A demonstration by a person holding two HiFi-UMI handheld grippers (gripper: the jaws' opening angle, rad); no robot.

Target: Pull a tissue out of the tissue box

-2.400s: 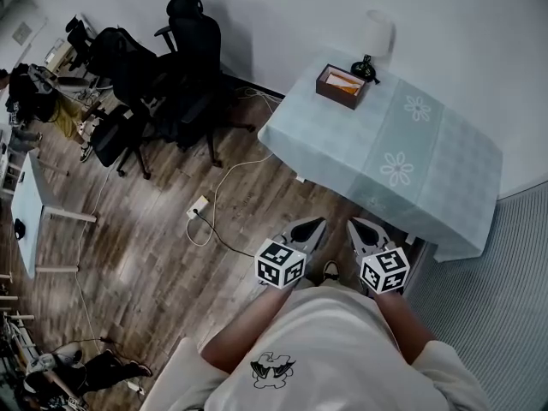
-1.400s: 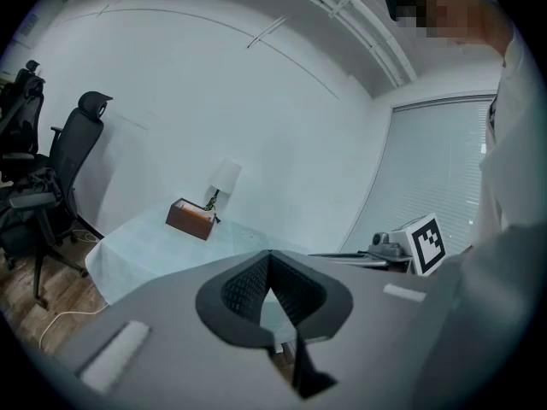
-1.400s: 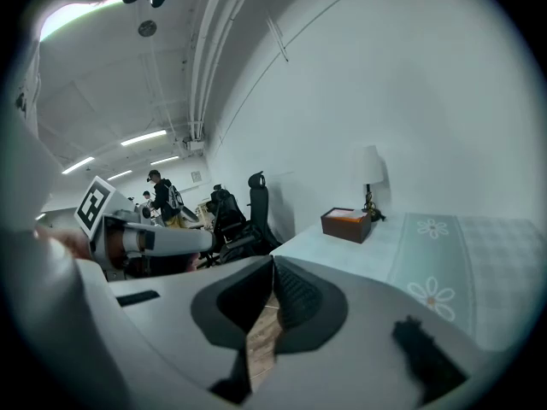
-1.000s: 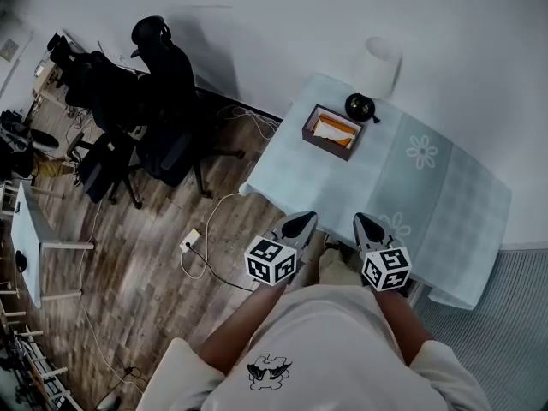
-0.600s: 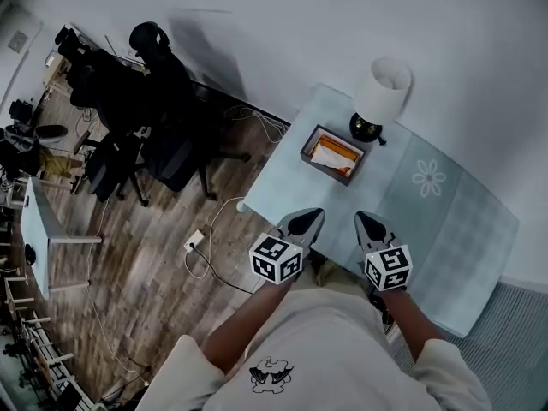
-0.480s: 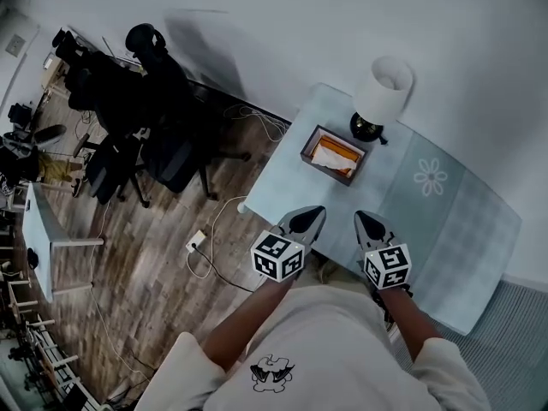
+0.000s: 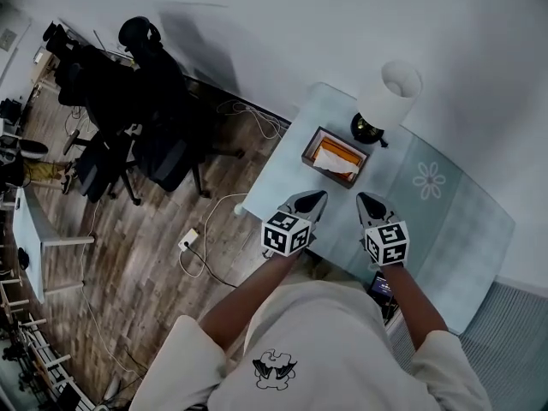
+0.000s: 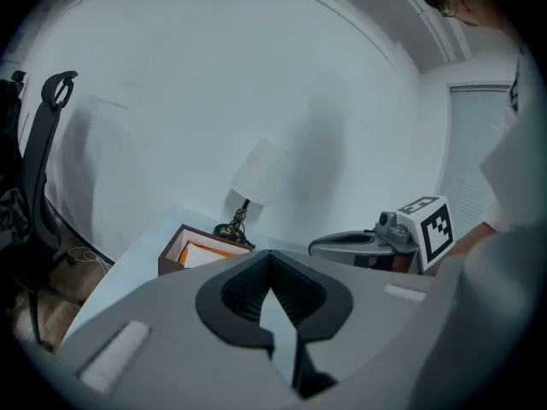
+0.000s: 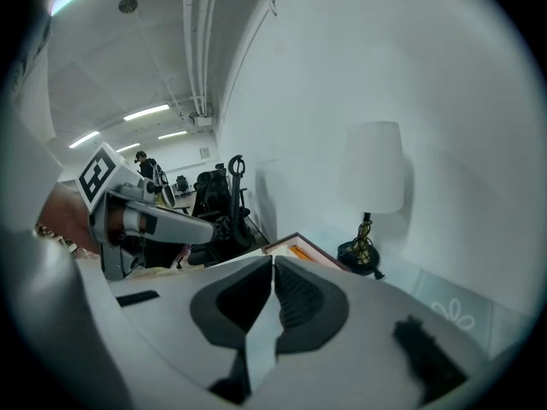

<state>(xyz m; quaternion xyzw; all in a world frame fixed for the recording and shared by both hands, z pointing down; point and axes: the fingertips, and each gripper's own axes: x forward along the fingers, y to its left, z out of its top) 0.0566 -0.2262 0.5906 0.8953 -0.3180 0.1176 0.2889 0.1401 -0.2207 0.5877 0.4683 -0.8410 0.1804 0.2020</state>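
A brown open-topped tissue box (image 7: 334, 156) with a white tissue over an orange lining stands at the back of the pale blue tablecloth (image 7: 445, 221), next to a white-shaded lamp (image 7: 390, 97). Both grippers hover side by side over the table's near part, short of the box, and hold nothing. My left gripper (image 7: 318, 198) is shut; its own view has the tissue box (image 8: 202, 250) ahead to the left, below the lamp (image 8: 259, 174). My right gripper (image 7: 367, 201) is shut too; in its view the tissue box (image 9: 297, 249) peeks over the jaw tips.
Black office chairs (image 7: 128, 110) stand left of the table by the white wall. A cable and a power strip (image 7: 195, 235) lie on the wood floor. A small dark device (image 7: 382, 286) lies at the table's near edge by my right arm. Flower prints (image 7: 428, 181) mark the cloth.
The person has stepped up to the table, so both grippers now reach over its near edge, closer to the tissue box. The jaws stayed shut and the box has not moved.
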